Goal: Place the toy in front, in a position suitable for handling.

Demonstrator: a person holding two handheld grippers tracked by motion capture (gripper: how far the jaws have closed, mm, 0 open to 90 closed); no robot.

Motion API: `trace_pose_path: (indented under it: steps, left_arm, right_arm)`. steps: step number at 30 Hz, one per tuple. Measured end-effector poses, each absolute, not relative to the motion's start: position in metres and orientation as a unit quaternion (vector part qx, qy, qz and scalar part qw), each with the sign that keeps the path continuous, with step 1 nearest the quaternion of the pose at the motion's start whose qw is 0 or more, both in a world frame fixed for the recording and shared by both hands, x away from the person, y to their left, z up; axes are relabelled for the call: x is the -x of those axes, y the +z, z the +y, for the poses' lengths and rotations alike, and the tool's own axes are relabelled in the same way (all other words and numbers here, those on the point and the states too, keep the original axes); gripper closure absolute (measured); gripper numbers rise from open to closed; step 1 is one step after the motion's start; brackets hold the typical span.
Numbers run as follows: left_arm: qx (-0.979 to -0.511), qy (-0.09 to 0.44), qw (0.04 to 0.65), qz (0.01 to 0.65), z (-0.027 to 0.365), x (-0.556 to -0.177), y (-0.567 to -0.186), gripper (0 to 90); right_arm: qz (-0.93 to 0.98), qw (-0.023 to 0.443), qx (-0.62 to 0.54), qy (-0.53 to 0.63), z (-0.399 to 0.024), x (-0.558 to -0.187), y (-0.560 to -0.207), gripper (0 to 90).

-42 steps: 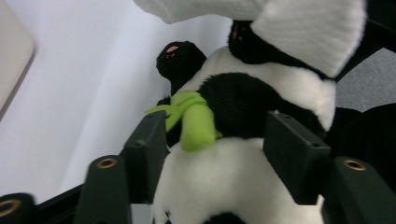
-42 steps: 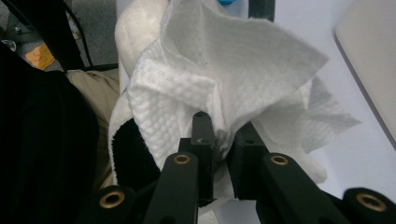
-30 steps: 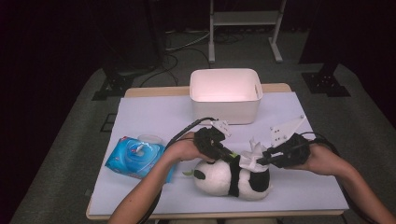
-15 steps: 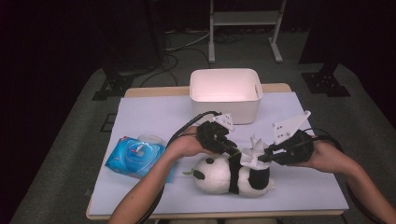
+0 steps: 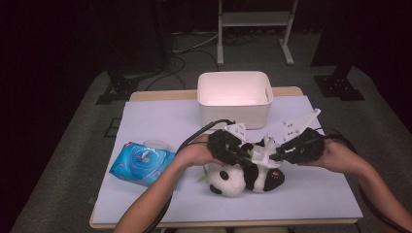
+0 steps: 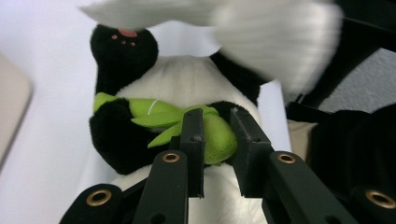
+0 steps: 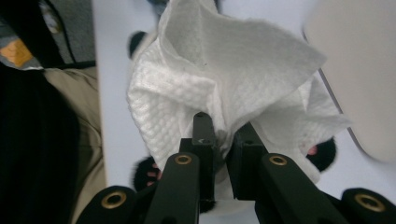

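Two grippers: both are over the panda toy (image 5: 241,178), near the front edge of the worktop (image 5: 316,194).
Left gripper (image 6: 215,128): clamped on the toy's green leaf (image 6: 219,136), jaws just widened slightly.
Right gripper (image 7: 223,128): pinching a white wipe (image 7: 187,88).
Worktop: pale cover, white bin (image 5: 234,97) at back edge, blue wipe pack (image 5: 141,164) at left.
Room: dark, grey floor (image 5: 63,145).

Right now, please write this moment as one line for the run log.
left gripper: shut on green leaf of panda toy | right gripper: shut on white wipe, over panda | wipes pack: left | bin: behind
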State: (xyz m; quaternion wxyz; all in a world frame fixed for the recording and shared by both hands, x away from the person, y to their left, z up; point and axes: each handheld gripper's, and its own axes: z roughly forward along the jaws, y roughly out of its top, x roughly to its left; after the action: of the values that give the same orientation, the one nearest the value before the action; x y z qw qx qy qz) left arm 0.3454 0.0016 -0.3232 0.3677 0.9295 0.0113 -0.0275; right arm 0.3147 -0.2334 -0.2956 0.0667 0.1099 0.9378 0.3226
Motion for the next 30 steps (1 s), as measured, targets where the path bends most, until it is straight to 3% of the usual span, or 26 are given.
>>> trace_pose_path:
  steps: [7,18,30]
  left_arm:
    - [-0.927,-0.023,0.375,0.01,0.006,-0.343,-0.322,75.9]
    - [-0.925,-0.03,0.379,0.003,0.008,-0.338,-0.326,75.7]
    - [-0.919,-0.039,0.391,0.018,0.015,-0.337,-0.325,62.9]
  right_arm:
    - [0.95,0.05,-0.131,0.279,-0.229,-0.33,-0.33,81.5]
    - [0.948,0.021,-0.142,0.284,-0.241,-0.323,-0.351,81.7]
    - [0.941,0.015,-0.196,0.275,-0.281,-0.318,-0.376,81.5]
